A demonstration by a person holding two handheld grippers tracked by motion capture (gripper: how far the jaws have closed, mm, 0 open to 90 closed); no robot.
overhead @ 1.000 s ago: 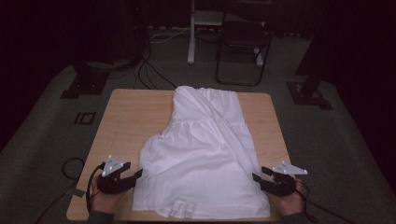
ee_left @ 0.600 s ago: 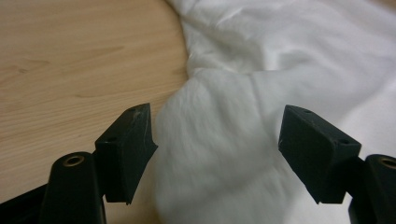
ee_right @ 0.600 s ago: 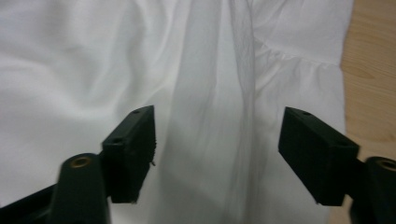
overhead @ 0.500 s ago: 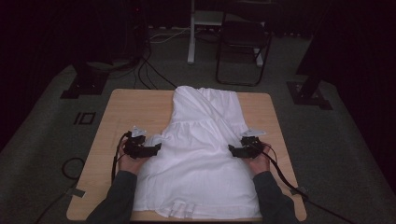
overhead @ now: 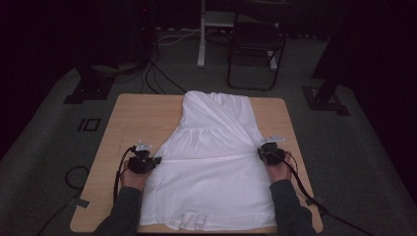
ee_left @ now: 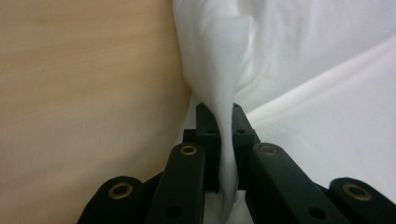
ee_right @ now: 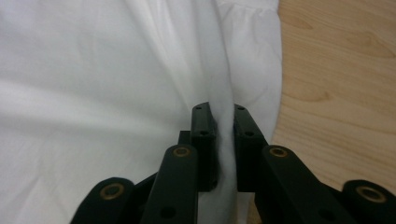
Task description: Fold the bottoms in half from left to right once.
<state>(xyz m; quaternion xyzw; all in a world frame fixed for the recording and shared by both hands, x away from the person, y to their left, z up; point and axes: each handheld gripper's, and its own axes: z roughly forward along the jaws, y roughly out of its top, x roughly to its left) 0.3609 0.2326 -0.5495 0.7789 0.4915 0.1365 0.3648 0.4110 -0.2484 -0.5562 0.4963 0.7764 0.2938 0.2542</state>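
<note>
Garment: the white dress [overhead: 211, 167] is lying flat along the middle of the wooden table [overhead: 142, 115], narrow top toward the far edge, wide skirt toward me and reaching almost to the near edge.

Side edges: I am gripping it at both sides about halfway down its length — a matched pair of holds, which I judge is there so the cloth lifts or folds evenly rather than skewing.

Left gripper [ee_left: 219, 122]: its jaws have just been closing and are now pinching a raised ridge of the left edge; a thin fold of white cloth is standing up between the pads, with bare wood to one side.

Right gripper [ee_right: 219, 122]: it too has just been closing, and is now pressed together on a bunched strip of the right edge, cloth running up out of the jaws, tabletop beside it.

Hands: my left hand [overhead: 133, 177] and right hand [overhead: 279, 169] are sitting low at the table on either side, cables trailing back toward me.

Crease: a faint line is running across the dress between the two holds — likely the fold line I am working along.

Step in hand: I am reading this as the start of a fold, both edges secured, cloth not yet lifted.

Surroundings: a dark chair [overhead: 255, 49] is standing on the floor beyond the table.
</note>
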